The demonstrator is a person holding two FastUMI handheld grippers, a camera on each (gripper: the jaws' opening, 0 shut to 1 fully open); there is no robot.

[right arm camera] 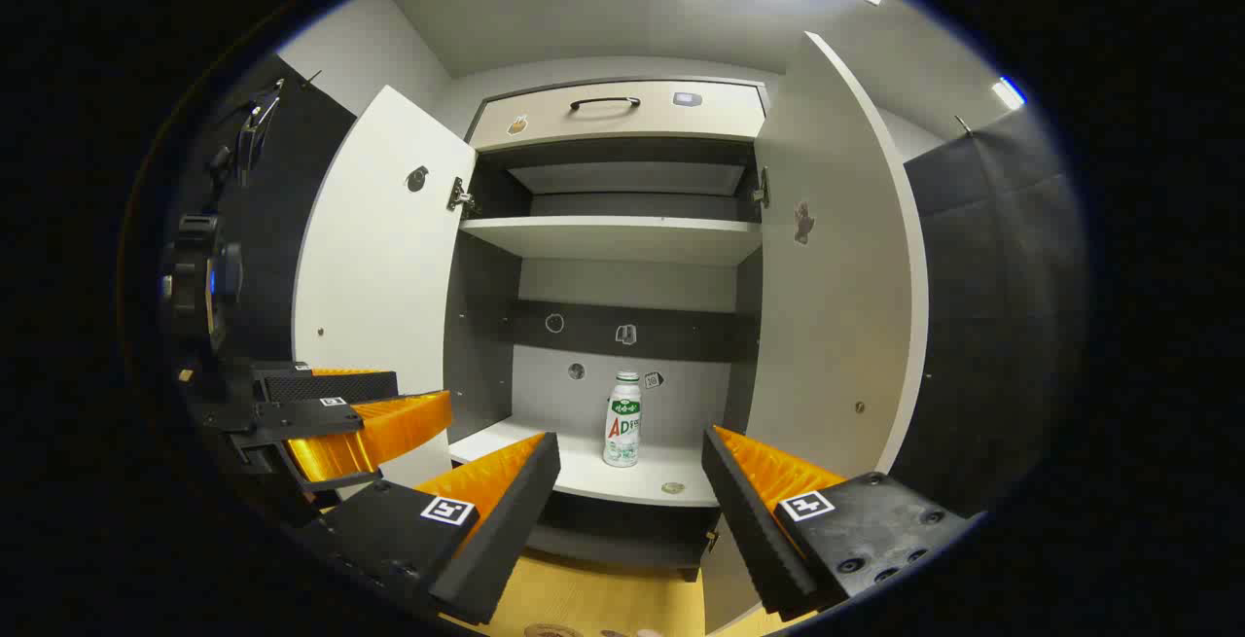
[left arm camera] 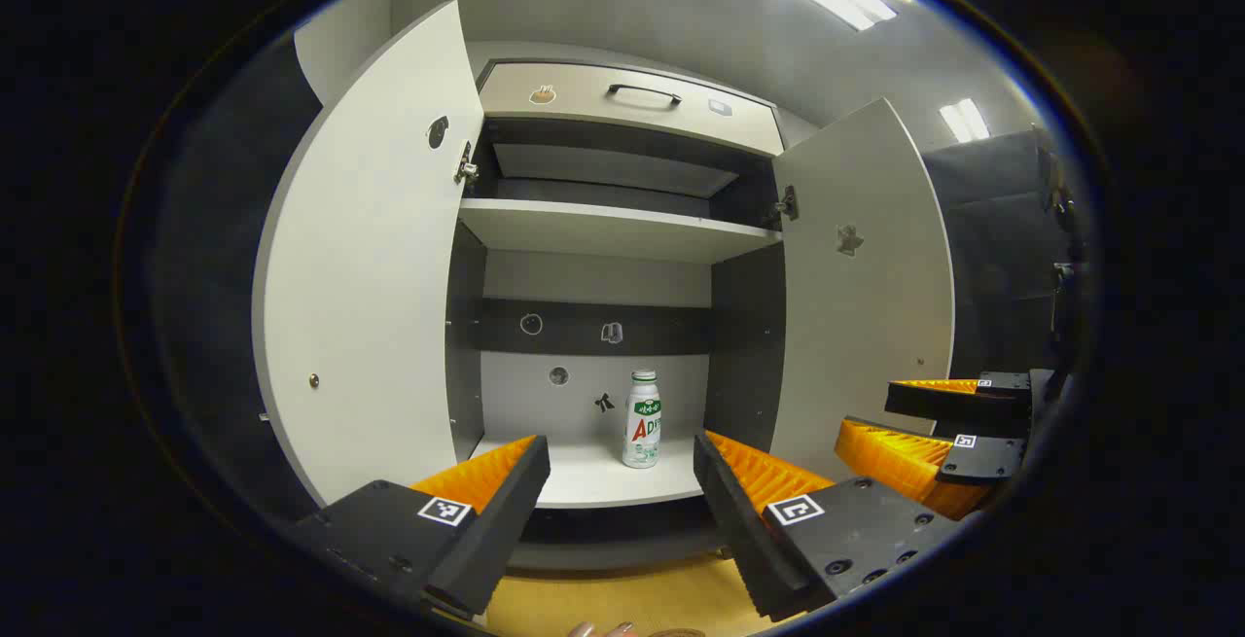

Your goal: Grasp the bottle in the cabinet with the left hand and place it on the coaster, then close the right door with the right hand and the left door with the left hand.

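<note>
Task status: at the start, no step completed. Cabinet [left arm camera: 622, 229] standing with both doors swung wide: left door [left arm camera: 370, 267] and right door [left arm camera: 861, 287] open, both still to be closed. Bottle [left arm camera: 642, 420] not yet grasped, upright on the lowest shelf [left arm camera: 584, 477], toward the back, near the middle of the compartment. Coaster possibly the round edge at the bottom margin of the left gripper view; too little visible to confirm.

Left gripper [left arm camera: 621, 481]: released, jaws spread wide, nothing between them. Positioned outside the cabinet, in front of the lowest shelf, well apart from the bottle. Bottle framed between the two fingers, slightly right of centre, so approach line roughly correct.

Right gripper [right arm camera: 630, 486]: likewise released and empty, held beside the left gripper, also facing the open compartment, near the inner face of the right door.

Remaining: advance left gripper, grasp bottle, transfer to coaster, close right door, close left door.
</note>
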